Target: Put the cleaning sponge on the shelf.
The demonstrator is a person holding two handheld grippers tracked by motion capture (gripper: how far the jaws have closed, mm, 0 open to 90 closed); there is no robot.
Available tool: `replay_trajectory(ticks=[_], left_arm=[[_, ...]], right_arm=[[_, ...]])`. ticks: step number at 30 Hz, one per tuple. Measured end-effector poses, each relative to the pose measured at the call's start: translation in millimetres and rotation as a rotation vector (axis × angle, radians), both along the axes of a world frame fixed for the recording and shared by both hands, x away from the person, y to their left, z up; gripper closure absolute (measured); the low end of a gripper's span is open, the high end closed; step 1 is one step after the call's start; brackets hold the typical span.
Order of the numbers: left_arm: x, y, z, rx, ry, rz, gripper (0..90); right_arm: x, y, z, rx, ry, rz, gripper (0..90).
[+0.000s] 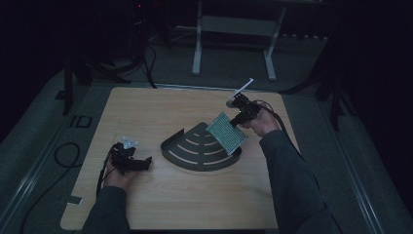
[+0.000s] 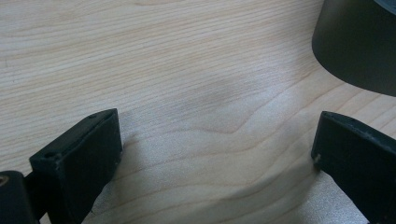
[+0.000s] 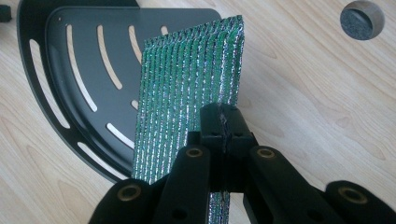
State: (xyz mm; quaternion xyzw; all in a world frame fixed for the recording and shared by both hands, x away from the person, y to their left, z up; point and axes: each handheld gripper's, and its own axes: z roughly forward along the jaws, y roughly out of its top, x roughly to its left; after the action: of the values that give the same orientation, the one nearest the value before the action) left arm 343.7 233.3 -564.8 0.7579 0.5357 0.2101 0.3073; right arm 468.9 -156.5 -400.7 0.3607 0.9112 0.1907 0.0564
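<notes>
— What are you holding, and where is it sitting?

— I am pinching a green, silver-flecked scouring pad (image 3: 187,88) by one edge in my right gripper (image 3: 223,122), jaws shut tight on it. The pad is hanging tilted just above the black slotted corner shelf (image 1: 192,153), over the shelf's right side, not touching it as far as I can tell.

— And your other hand?

— My left gripper (image 2: 212,154) is resting low to the left of the shelf, on the wooden table (image 1: 146,204). Its jaws are standing wide apart with bare wood between them, holding nothing. The shelf's curved wall (image 2: 355,51) is lying just ahead of it.

— What are you worrying about?

— I am gripping only a thin strip of a soft pad, so I judge it could flop or slide out if I swing it. If I am lowering it onto the shelf, the pad's free corner could catch on the shelf's raised wall and fold, or push the light shelf across the table, since my left gripper is not bracing it.
</notes>
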Motion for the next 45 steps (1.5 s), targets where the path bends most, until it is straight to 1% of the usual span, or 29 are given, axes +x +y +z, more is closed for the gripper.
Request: replay_trajectory(ticks=[5,7,11,21,31,45], left_arm=[[0.0,0.0,0.0,0.0,0.0,0.0,2.0],[0.1,0.1,0.0,0.001,0.0,-0.001,2.0],[0.1,0.1,0.0,0.001,0.0,-0.001,2.0],[0.1,0.1,0.1,0.001,0.001,-0.001,2.0],[0.1,0.1,0.1,0.002,0.001,-0.002,2.0],[0.1,0.1,0.1,0.002,0.001,-0.002,2.0]], right_arm=[[-2.4,4.0,-4.2,-0.021,-0.006,0.003,89.5],[-2.9,4.9,-5.2,-0.02,-0.012,0.0,89.5],[-3.4,6.5,-10.3,-0.024,-0.002,0.001,89.5],[-4.4,10.5,-19.0,-0.02,-0.005,-0.002,89.5],[-8.6,16.5,-27.9,-0.04,-0.014,0.004,89.5],[-11.8,25.1,-39.2,-0.057,0.003,0.02,89.5]])
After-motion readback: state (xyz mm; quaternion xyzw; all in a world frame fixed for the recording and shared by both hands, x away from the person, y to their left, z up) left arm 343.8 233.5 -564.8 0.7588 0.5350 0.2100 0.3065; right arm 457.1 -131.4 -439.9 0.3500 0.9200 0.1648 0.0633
